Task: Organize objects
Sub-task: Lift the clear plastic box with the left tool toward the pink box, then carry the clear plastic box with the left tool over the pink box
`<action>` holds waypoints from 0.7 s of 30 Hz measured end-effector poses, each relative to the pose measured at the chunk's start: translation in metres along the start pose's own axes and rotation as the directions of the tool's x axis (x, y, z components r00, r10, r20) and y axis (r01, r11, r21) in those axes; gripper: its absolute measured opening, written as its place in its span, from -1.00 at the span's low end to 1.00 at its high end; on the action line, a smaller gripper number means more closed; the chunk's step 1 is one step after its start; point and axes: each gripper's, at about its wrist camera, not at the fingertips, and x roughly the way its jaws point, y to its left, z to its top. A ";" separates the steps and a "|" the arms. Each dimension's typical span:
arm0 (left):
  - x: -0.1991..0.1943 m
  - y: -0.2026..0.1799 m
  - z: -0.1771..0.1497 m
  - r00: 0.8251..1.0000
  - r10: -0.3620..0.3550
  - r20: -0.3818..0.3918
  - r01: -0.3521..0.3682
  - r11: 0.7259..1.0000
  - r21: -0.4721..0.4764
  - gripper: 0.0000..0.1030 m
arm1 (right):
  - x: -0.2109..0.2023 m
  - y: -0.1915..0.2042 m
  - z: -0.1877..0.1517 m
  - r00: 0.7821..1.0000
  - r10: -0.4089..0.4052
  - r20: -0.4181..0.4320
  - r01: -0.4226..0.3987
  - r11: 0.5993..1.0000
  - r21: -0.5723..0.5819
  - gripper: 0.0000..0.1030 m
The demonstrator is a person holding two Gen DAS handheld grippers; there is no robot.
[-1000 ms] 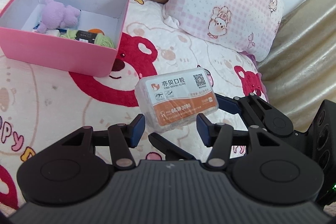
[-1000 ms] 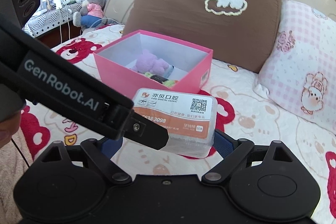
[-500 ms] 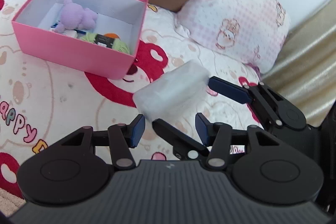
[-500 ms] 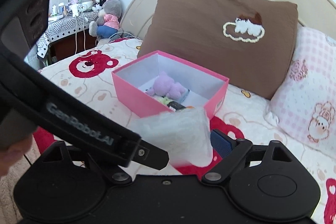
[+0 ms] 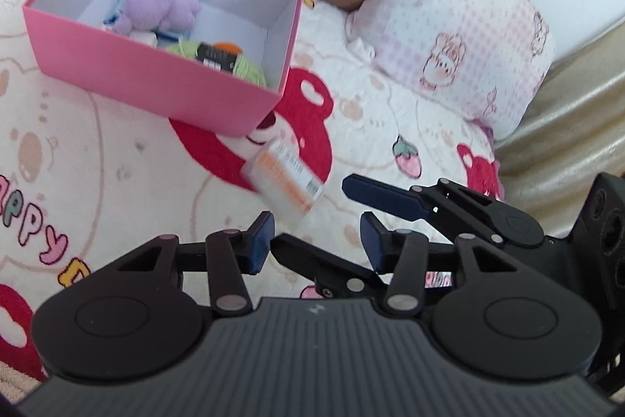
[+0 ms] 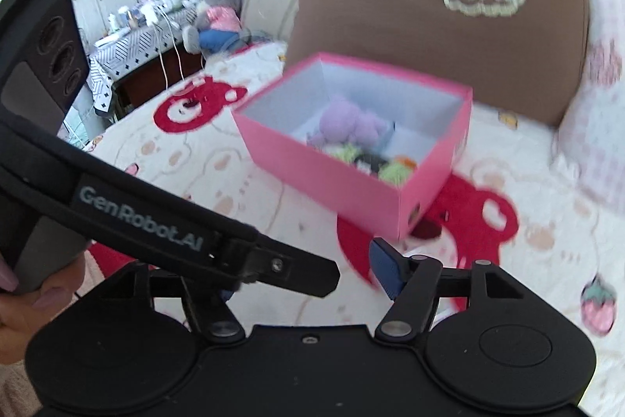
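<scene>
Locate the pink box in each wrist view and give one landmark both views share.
Left wrist view: pink box sits upper left on the bedspread, open, holding a purple plush.
Right wrist view: the box sits centre, just right of middle.
Shared landmark: the brown pillow behind the box.

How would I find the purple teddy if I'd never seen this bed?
Find the open pink box on the bear-print bedspread, in front of the brown pillow. The purple teddy lies inside, toward the back. It is the only fuzzy lilac thing there, beside green yarn.
</scene>
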 end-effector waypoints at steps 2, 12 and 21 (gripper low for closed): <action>0.009 0.006 -0.001 1.000 0.004 -0.018 -0.004 1.000 -0.003 -0.11 | 0.006 -0.006 -0.007 1.000 -0.009 -0.029 0.010 1.000 0.012 0.39; 0.032 0.049 0.000 0.997 0.049 -0.065 -0.053 0.997 -0.052 -0.11 | 0.016 -0.034 -0.030 0.990 0.002 -0.138 0.003 0.999 0.037 0.40; 0.066 0.047 0.016 0.991 0.090 -0.094 -0.084 0.994 0.065 -0.11 | 0.042 -0.054 -0.038 0.981 -0.044 -0.188 0.059 0.996 0.073 0.46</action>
